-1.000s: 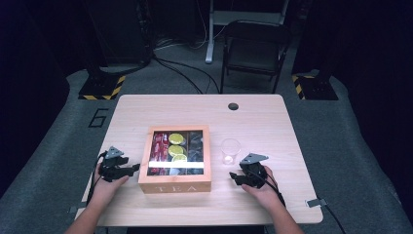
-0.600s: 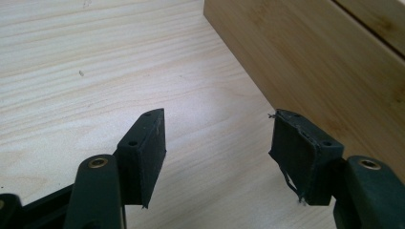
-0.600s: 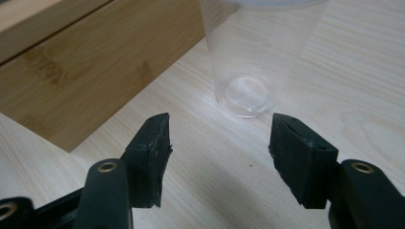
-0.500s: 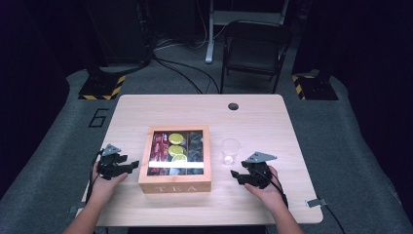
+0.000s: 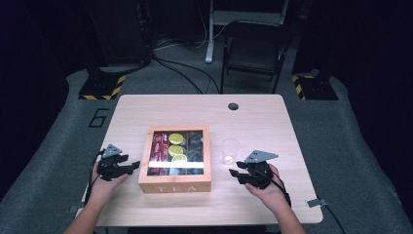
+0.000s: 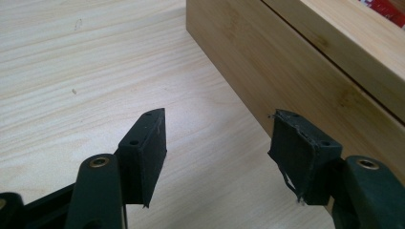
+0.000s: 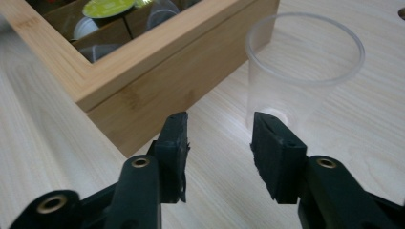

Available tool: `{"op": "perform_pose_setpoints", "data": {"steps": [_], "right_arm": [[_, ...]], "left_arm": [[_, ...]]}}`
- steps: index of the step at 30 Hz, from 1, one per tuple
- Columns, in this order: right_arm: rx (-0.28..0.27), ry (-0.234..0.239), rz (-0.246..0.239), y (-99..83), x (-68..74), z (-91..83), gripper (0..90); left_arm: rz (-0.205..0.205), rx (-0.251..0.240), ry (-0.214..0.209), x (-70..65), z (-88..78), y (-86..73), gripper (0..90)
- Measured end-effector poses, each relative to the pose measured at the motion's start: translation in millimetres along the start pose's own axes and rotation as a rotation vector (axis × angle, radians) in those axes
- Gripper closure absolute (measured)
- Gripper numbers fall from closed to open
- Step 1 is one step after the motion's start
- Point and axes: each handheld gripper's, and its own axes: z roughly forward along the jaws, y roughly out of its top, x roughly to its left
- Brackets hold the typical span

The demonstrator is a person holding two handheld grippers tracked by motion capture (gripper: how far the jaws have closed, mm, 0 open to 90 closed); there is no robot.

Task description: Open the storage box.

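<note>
A light wooden surface (image 5: 272,122) carries one wooden tea box (image 5: 175,183) and one clear plastic cup (image 5: 230,151), with a person's two hands holding one gripper each.

At the left, the left gripper (image 5: 131,166) rests low over the surface, its jaws apart and released with nothing between them. The tea box lies just beside it, to its right. In the left gripper view (image 6: 217,143) the box's plain side wall (image 6: 305,81) runs close along the gripper's right jaw, and bare wood grain shows between the jaws. Whether that jaw touches the wall cannot be told.

The tea box sits in the middle, between the two grippers. It has a window lid with the word TEA on its front wall. Through the window show red packets at the left, yellow-green round capsules in the middle and dark items at the right; their exact count cannot be told.

At the right, the right gripper (image 5: 234,173) hovers near the box's right front corner. Its jaws have just been closing, yet they stand apart with nothing between them. In the right gripper view (image 7: 218,138) the cup (image 7: 303,71) stands upright just beyond the right jaw, and the box corner (image 7: 143,90) lies just beyond the left jaw. The cup stands close beside the box's right wall.

A small round hole (image 5: 233,106) sits in the surface, well beyond the cup.
</note>
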Motion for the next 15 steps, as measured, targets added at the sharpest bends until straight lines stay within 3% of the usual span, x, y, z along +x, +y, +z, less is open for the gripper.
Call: {"op": "perform_pose_setpoints", "data": {"steps": [5, 11, 15], "right_arm": [[0.001, 0.006, -0.054, 14.9, 13.0, -5.9, 63.0], [-0.053, 0.036, -0.047, 27.7, 28.6, -9.8, 69.0], [-0.082, 0.057, -0.022, 24.6, 34.8, -6.6, 71.1]], "left_arm": [[-0.018, 0.008, -0.004, 0.7, -0.2, -0.6, 37.3], [-0.019, 0.013, -0.004, 0.5, -0.6, -0.9, 38.5], [-0.019, 0.025, -0.003, 1.4, -0.8, -1.2, 38.4]]}}
